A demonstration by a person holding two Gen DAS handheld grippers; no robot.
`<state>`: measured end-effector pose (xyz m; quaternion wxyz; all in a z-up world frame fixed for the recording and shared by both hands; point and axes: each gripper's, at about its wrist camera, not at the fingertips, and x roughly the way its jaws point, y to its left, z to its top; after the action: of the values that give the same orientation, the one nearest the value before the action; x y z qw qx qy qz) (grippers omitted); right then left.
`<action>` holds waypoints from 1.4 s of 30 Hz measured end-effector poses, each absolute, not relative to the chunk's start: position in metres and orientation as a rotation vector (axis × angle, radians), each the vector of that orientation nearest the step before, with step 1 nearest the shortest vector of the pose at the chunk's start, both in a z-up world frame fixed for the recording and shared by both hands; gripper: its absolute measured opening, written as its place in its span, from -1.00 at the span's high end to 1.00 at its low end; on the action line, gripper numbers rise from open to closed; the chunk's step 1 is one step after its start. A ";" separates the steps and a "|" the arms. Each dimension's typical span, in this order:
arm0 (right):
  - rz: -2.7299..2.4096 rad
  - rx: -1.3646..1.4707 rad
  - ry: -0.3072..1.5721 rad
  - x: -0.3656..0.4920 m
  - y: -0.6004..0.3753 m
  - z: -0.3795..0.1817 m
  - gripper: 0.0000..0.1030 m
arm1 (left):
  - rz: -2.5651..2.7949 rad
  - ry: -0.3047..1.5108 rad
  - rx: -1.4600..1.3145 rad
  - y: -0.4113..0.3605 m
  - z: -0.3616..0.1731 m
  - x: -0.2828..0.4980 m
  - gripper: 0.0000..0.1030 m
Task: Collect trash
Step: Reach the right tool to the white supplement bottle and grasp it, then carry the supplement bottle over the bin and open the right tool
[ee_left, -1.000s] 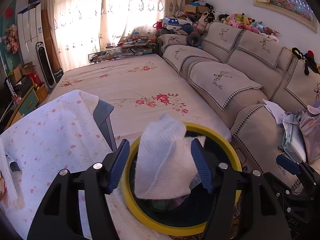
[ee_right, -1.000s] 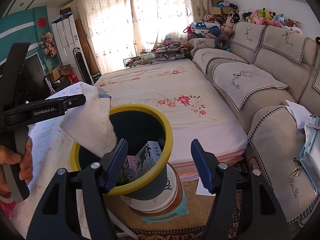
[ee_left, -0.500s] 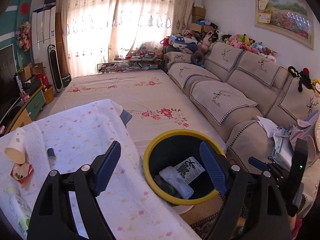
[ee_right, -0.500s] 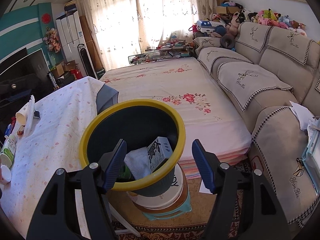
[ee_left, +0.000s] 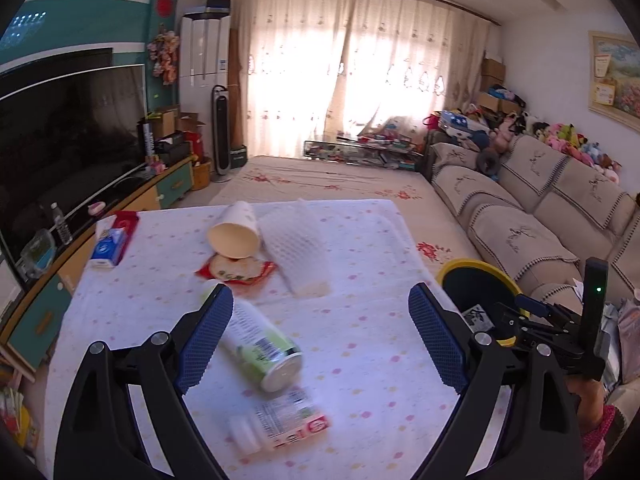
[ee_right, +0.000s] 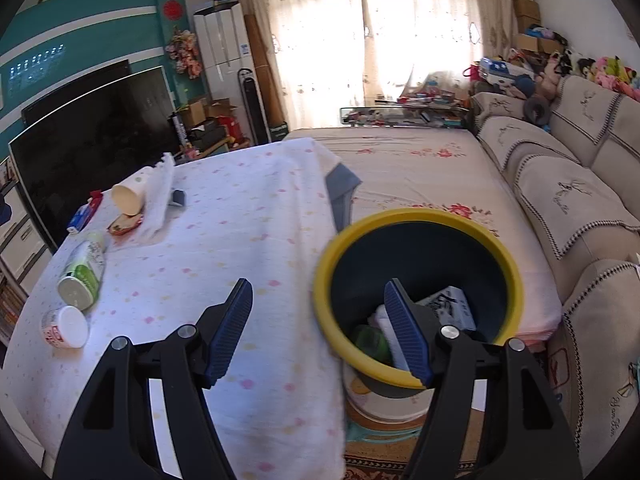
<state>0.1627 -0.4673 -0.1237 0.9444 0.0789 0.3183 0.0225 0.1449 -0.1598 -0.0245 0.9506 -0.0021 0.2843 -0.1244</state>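
As L claw opens: nothing between.

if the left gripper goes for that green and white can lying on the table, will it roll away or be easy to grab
The green and white can lies on its side on the cloth-covered table, so a nudge would probably roll it. Its smooth round wall may slip unless the pads close squarely across it. It looks rigid, and the open left gripper seems wide enough to span it.
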 end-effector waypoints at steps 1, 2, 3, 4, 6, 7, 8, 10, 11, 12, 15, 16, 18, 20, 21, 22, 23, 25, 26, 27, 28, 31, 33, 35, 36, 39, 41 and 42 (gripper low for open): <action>0.080 0.155 0.648 0.165 -0.453 -0.121 -0.26 | -0.216 0.576 -0.012 -0.142 -0.025 0.141 -0.72; 0.114 0.149 0.648 0.168 -0.437 -0.119 -0.26 | -0.184 0.572 -0.022 -0.125 -0.027 0.137 -0.73; 0.150 0.142 0.651 0.170 -0.421 -0.117 -0.26 | -0.157 0.569 -0.034 -0.111 -0.028 0.134 -0.73; 0.187 0.135 0.655 0.171 -0.405 -0.116 -0.26 | -0.134 0.569 -0.049 -0.095 -0.030 0.131 -0.74; 0.253 0.116 0.662 0.172 -0.370 -0.115 -0.27 | -0.100 0.571 -0.081 -0.069 -0.034 0.126 -0.74; 0.285 0.100 0.662 0.171 -0.351 -0.114 -0.27 | -0.086 0.569 -0.095 -0.057 -0.035 0.123 -0.74; 0.315 0.086 0.660 0.168 -0.333 -0.114 -0.27 | -0.074 0.566 -0.105 -0.046 -0.036 0.120 -0.74; 0.371 0.055 0.658 0.163 -0.299 -0.114 -0.28 | -0.056 0.558 -0.121 -0.030 -0.036 0.117 -0.74; 0.391 0.045 0.656 0.159 -0.285 -0.114 -0.31 | -0.051 0.554 -0.128 -0.025 -0.035 0.116 -0.74; 0.405 0.037 0.655 0.157 -0.271 -0.115 -0.34 | -0.049 0.550 -0.133 -0.019 -0.035 0.114 -0.74; 0.409 0.000 0.660 0.153 -0.239 -0.117 -0.51 | -0.054 0.541 -0.140 -0.009 -0.035 0.109 -0.74; 0.397 -0.006 0.665 0.153 -0.233 -0.120 -0.57 | -0.056 0.540 -0.140 -0.007 -0.035 0.108 -0.74; 0.389 -0.006 0.682 0.153 -0.223 -0.124 -0.61 | -0.062 0.543 -0.138 -0.012 -0.034 0.105 -0.74; 0.381 -0.015 0.696 0.153 -0.215 -0.128 -0.62 | -0.066 0.547 -0.137 -0.014 -0.035 0.104 -0.74; 0.378 -0.019 0.702 0.153 -0.214 -0.131 -0.62 | -0.067 0.549 -0.139 -0.015 -0.036 0.105 -0.74; 0.372 -0.025 0.710 0.153 -0.211 -0.133 -0.62 | -0.069 0.550 -0.142 -0.013 -0.037 0.104 -0.74; 0.360 -0.034 0.714 0.154 -0.209 -0.134 -0.62 | -0.070 0.551 -0.146 -0.013 -0.038 0.103 -0.74; 0.331 -0.054 0.716 0.156 -0.207 -0.137 -0.62 | -0.072 0.552 -0.152 -0.012 -0.039 0.103 -0.74; 0.322 -0.061 0.722 0.157 -0.206 -0.139 -0.63 | -0.074 0.553 -0.155 -0.011 -0.041 0.101 -0.74; 0.317 -0.062 0.731 0.159 -0.205 -0.141 -0.63 | -0.075 0.554 -0.157 -0.011 -0.042 0.101 -0.74; 0.320 -0.057 0.741 0.160 -0.205 -0.142 -0.64 | -0.077 0.556 -0.159 -0.012 -0.043 0.101 -0.74; 0.327 -0.055 0.765 0.164 -0.202 -0.145 -0.66 | -0.084 0.560 -0.164 -0.012 -0.045 0.102 -0.74; 0.323 -0.063 0.780 0.167 -0.198 -0.148 -0.67 | -0.089 0.563 -0.163 -0.014 -0.046 0.101 -0.74; 0.319 -0.066 0.799 0.169 -0.196 -0.151 -0.68 | -0.092 0.565 -0.163 -0.015 -0.047 0.102 -0.74; 0.317 -0.066 0.805 0.170 -0.196 -0.153 -0.68 | -0.093 0.567 -0.164 -0.015 -0.048 0.103 -0.74; 0.310 -0.072 0.801 0.168 -0.195 -0.153 -0.63 | -0.095 0.573 -0.164 -0.018 -0.049 0.105 -0.74; 0.317 -0.082 0.800 0.165 -0.195 -0.152 -0.62 | -0.095 0.575 -0.163 -0.017 -0.051 0.107 -0.74; 0.326 -0.078 0.803 0.164 -0.197 -0.152 -0.62 | -0.095 0.577 -0.162 -0.018 -0.052 0.108 -0.74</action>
<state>0.1639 -0.1969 -0.1516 0.9068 -0.0376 0.3889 0.1581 0.1079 -0.0184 -0.0522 0.9543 -0.0797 0.2843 -0.0467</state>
